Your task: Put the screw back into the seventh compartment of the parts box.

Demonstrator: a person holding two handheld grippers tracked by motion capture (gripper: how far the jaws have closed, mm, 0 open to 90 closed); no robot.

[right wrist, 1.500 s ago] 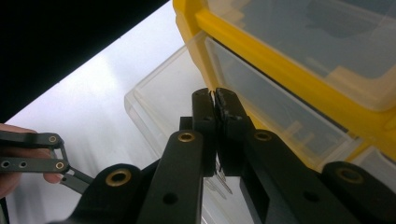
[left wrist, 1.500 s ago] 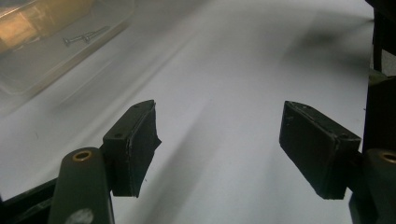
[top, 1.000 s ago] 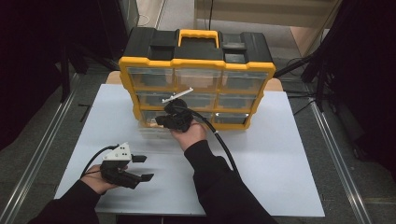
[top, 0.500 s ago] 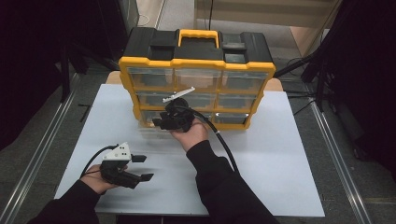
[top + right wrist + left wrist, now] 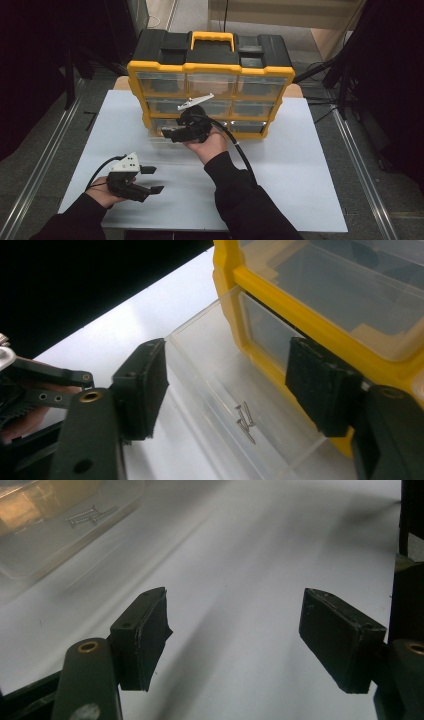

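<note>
At the front of the yellow-and-black plastic organiser cabinet (image 5: 210, 85), a clear plastic drawer (image 5: 235, 410) is seen pulled partway out onto the white surface (image 5: 300, 165), with a few small metal screws (image 5: 245, 422) lying in it. The right gripper (image 5: 227, 385) is held over this drawer; its fingers have just been opening and are spread wide, nothing gripped. Nearer the person, the left gripper (image 5: 150, 180) is held just above the surface, fingers wide apart and empty.

One yellow-and-black organizer case (image 5: 210, 65) stands on one white worktop (image 5: 300, 175). One clear drawer (image 5: 220, 390) is pulled out, holding two small screws (image 5: 245, 422). Two hand-held grippers: left (image 5: 152, 180), right (image 5: 170, 134).
</note>
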